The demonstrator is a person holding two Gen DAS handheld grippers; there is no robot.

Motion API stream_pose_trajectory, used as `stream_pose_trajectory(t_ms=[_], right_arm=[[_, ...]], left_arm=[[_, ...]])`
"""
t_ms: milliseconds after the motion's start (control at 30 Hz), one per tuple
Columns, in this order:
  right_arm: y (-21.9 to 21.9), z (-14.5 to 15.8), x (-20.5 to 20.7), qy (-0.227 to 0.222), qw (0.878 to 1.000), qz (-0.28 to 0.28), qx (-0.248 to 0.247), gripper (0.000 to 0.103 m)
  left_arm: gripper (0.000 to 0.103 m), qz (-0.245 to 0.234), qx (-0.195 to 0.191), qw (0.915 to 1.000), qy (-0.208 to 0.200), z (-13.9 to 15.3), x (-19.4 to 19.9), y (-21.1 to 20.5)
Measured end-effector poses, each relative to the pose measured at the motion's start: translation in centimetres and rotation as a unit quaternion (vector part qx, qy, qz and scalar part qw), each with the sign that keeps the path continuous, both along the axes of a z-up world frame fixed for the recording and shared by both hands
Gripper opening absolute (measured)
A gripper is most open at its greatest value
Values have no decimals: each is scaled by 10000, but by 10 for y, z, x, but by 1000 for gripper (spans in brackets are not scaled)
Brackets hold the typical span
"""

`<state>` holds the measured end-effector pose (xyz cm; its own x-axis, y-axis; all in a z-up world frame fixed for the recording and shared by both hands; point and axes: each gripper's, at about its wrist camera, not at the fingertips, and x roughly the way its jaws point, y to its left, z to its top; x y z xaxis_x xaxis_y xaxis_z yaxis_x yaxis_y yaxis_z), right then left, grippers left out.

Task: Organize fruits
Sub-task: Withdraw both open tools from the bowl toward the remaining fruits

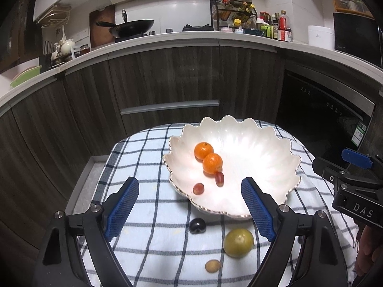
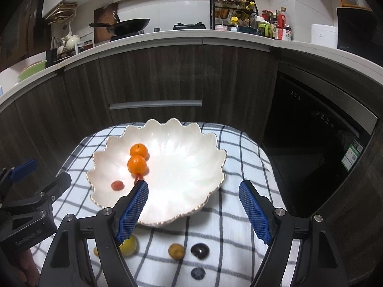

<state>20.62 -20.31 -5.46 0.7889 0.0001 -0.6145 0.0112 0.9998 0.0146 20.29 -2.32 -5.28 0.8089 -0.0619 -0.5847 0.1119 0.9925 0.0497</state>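
**Scalloped bowl with four fruits, more fruit loose on a checked cloth**

A white scalloped bowl (image 1: 258, 153) sits toward the far edge of a small table covered by a blue-and-white checked cloth (image 1: 148, 157). The bowl holds two oranges (image 1: 204, 151) touching each other near its left side, and two red grapes (image 1: 198, 188): one just against the nearer orange, the other apart, closer to the bowl's left rim.

Loose fruit lies on the cloth by the near edge. The left wrist view shows three pieces: a dark plum (image 1: 197, 225), a yellow-green round fruit (image 1: 238, 242) and a small tan fruit (image 1: 212, 265). The right wrist view shows more: the dark plum, a blueberry-like dark fruit (image 2: 198, 273) at the very near edge, a tan fruit (image 2: 176, 251), a yellow-green fruit partly hidden behind a finger, and a small orange-tan piece beside it.

The left gripper (image 1: 190, 211) hovers with fingers spread wide, empty, above the near bowl rim and plum. The right gripper (image 2: 193, 209) is likewise spread wide and empty over the bowl's near right rim. Each view catches the other gripper's body at its side edge.
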Motion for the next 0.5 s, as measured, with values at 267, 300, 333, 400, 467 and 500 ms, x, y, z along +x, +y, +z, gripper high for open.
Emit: stream_pose_trajectory(t_ms=[267, 300, 333, 400, 467, 500], right_arm=[[-6, -16, -14, 195, 9998, -16, 55, 79], [-6, -19, -17, 222, 9997, -7, 58, 79], [-6, -20, -19, 240, 9997, -6, 55, 79], [-7, -25, -24, 282, 9996, -5, 61, 79], [-8, -30, -28, 328, 9994, -19, 75, 79], [-8, -32, -29, 350, 9993, -29, 83, 79]], left_arm=[[87, -138, 27, 9999, 82, -14, -16, -5], [87, -152, 23, 9998, 94, -16, -17, -6], [87, -181, 20, 9998, 112, -18, -19, -7], [86, -237, 36, 9996, 137, -22, -21, -8], [84, -265, 65, 9995, 138, -26, -25, -10], [83, -281, 62, 9995, 140, -28, -26, -10]])
